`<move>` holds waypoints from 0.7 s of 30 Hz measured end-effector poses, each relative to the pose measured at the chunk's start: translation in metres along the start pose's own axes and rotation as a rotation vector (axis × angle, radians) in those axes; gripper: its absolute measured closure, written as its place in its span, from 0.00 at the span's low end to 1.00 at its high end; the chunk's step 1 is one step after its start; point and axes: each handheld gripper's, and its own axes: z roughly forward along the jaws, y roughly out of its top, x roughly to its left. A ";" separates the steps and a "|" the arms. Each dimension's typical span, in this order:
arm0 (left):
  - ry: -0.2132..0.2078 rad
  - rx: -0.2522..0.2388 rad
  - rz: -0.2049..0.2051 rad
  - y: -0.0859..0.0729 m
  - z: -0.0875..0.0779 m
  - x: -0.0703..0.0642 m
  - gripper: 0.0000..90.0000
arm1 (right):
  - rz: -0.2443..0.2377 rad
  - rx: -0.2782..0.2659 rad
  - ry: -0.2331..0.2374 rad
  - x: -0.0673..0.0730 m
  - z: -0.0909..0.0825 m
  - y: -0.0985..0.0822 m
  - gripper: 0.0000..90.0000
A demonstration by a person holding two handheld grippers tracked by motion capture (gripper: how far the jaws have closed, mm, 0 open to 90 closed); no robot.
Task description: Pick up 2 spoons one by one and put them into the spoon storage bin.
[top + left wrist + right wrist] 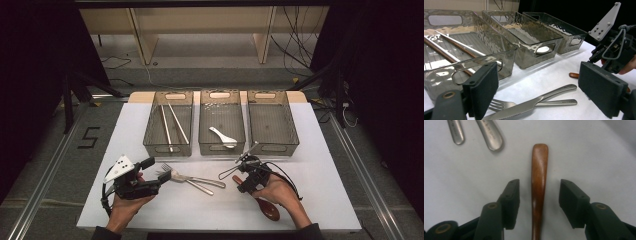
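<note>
A brown wooden spoon (270, 209) lies on the white table near my right hand. Its handle (539, 165) runs straight between the two jaws of my right gripper (539, 195), which points down over it; a gap shows on each side of the handle, so the gripper is open. My left gripper (158, 172) rests low at the left, open, with a steel knife (541, 99) and a fork (501, 105) lying on the table between its pads (484, 87).
Three clear smoky bins stand in a row behind: the left bin (150, 131) holds chopsticks (172, 124), the middle bin (203, 131) a white spoon (223, 136), and the right bin (293, 131) nothing. The table's front edge is close to both hands.
</note>
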 end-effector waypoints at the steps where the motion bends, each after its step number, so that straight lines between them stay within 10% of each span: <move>1: 0.000 0.000 0.000 0.000 0.000 0.000 0.18 | 0.003 0.005 -0.009 0.001 0.001 0.000 0.60; 21: 0.001 -0.002 0.001 0.000 0.000 -0.001 0.18 | -0.041 0.059 -0.076 0.008 0.004 0.007 0.78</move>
